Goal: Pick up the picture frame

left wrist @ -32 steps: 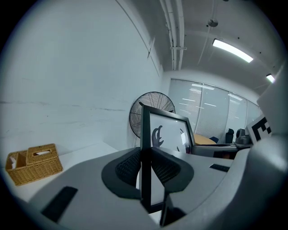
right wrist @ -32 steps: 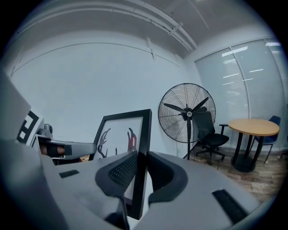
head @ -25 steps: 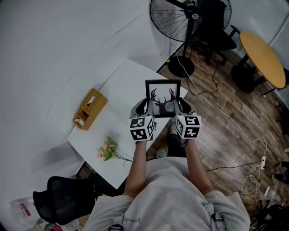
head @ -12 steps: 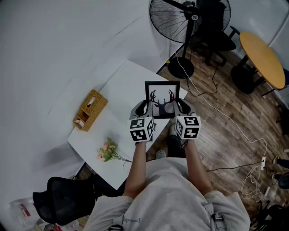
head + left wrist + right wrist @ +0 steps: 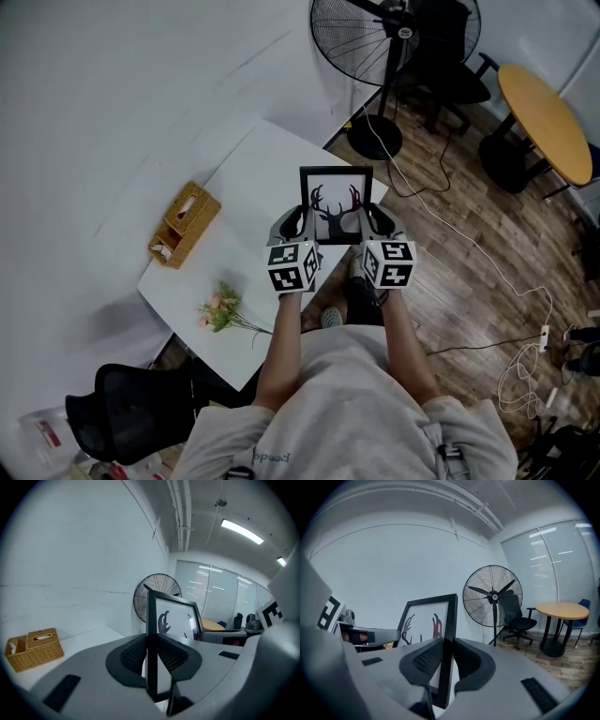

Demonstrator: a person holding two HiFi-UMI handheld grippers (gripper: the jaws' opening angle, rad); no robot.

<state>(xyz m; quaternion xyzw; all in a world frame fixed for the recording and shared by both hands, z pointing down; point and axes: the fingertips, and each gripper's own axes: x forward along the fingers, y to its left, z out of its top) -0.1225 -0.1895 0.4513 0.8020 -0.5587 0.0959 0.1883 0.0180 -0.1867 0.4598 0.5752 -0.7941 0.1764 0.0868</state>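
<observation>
At the bottom centre of the head view we are reaching both forearms forward, a tool in each hand. The left tool (image 5: 292,223) is clamping its partly closed jaws on the left edge of the picture frame (image 5: 336,202), with the ribbed pads pressing either side of the black moulding. The right tool (image 5: 373,221) is gripping the right edge in the same manner. Between them we are holding the frame upright at the middle of the picture, its antlered deer print facing us, above the right-hand edge of the white worktop (image 5: 251,183). We are not managing to tell whether its bottom edge is touching the worktop. Left of the tools, a spray of flowers (image 5: 221,309) is lying near the worktop's lower edge. Further up at the left, a wicker box (image 5: 182,223) is sitting well apart from the frame. Beyond, at the top centre, a standing fan (image 5: 373,42) is rising from the wooden floor (image 5: 469,272), with a round table (image 5: 544,117) showing at the upper right.
</observation>
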